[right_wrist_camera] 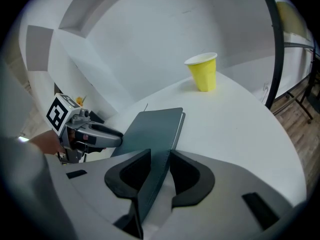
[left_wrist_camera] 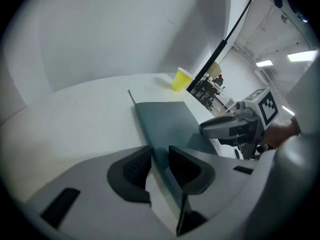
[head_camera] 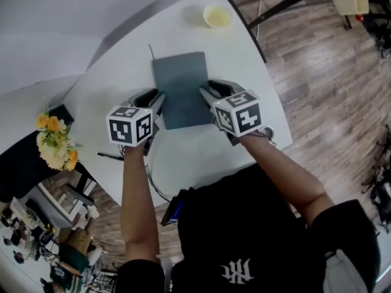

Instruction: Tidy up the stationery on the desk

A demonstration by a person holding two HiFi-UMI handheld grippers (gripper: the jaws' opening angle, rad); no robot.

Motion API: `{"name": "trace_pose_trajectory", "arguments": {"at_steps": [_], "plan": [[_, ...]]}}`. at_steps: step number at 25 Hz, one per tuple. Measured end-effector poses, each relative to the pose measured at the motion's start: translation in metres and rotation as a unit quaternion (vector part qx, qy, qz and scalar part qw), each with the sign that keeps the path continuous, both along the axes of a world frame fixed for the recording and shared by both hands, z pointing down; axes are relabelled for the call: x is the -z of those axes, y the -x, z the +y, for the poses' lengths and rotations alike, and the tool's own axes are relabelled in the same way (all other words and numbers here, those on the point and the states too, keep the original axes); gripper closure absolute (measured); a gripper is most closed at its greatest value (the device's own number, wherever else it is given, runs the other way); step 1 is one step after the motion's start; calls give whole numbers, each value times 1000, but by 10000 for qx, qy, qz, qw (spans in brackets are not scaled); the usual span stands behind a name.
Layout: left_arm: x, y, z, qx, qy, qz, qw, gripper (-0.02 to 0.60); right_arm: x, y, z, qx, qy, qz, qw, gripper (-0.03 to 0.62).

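A: Where does the notebook [head_camera: 180, 87] lie?

B: On the white desk [head_camera: 201, 157], about the middle of it and straight ahead of the person. Its long axis runs away from the body, roughly toward the yellow cup [head_camera: 217, 15], which stands well apart near the far edge.

A: And the two tools?

B: There is one at each long side, close to the near corners. The left gripper [head_camera: 160, 94] is at the left edge and the right gripper [head_camera: 203, 90] at the right edge, both pointing forward and down. Neither is nearer than the other, so they flank the cover evenly.

A: Are they clamped on it?

B: It seems not. Each gripper's own view shows the cover's edge running up between the two dark pads, but the jaws stand wide, and that does not read as a squeeze on so thin a cover. So both pairs are apart, with the notebook's edge between them.

A: What does the coming move turn on?

B: Most likely on those edges lying inside both pairs of jaws. To leave the notebook where it is, each hand would have to draw off without dragging the cover. To shift it, both would have to close together and travel along the long axis.

A: Is there anything else to tidy?

B: A thin dark stick [head_camera: 110, 156], perhaps a pen, lies near the desk's near-left edge. The left hand is nearer to it, though it is too small to name for sure
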State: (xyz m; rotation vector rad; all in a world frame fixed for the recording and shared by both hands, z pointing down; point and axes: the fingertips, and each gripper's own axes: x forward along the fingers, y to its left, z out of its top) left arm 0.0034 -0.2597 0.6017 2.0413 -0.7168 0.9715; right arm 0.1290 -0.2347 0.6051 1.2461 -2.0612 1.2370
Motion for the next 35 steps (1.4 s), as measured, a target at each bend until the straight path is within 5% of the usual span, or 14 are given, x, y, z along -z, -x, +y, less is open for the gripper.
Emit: {"name": "trace_pose_trajectory", "arguments": {"at_steps": [11, 24, 35], "plan": [[-1, 1, 2, -84, 0, -75, 9999, 485, -1, 3, 0, 133, 50, 113, 9998, 474], [-3, 49, 57, 250, 236, -108, 9994, 485, -3, 49, 23, 1330, -25, 310, 9906, 478], [-4, 83, 121, 333, 328, 11, 9989, 488, -4, 86, 71, 1850, -87, 624, 9807, 477]]}}
